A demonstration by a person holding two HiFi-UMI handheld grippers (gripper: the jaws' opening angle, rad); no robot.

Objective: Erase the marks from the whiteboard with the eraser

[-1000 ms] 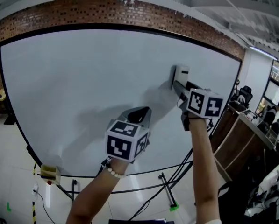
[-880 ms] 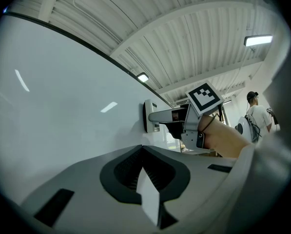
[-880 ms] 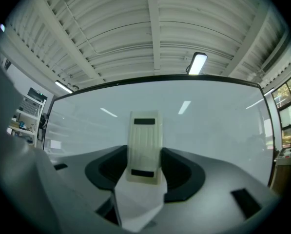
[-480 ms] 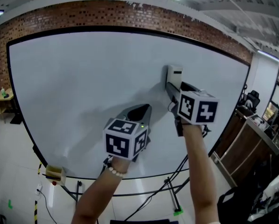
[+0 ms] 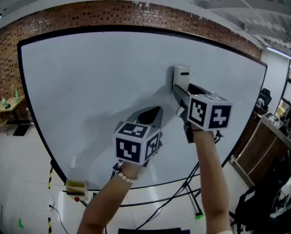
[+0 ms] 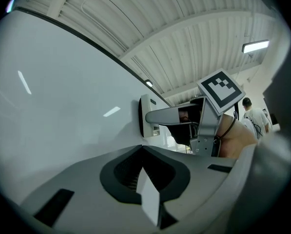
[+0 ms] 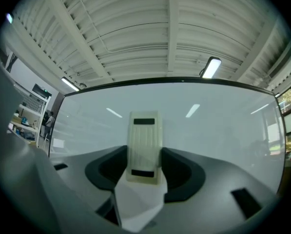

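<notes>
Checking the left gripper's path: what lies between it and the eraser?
Only bare whiteboard separates the left gripper from the eraser, as the head view shows.

Whiteboard [image 5: 87,91] face open left of eraser [image 5: 181,76], left hand-held gripper [image 5: 151,115] close below it, counter [image 5: 263,141] far right

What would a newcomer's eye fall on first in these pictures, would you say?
The big whiteboard fills the head view, under a brick wall. The right tool presses a white eraser against the board, right of centre. The left tool, shut and empty, hangs lower, to the eraser's left.
</notes>
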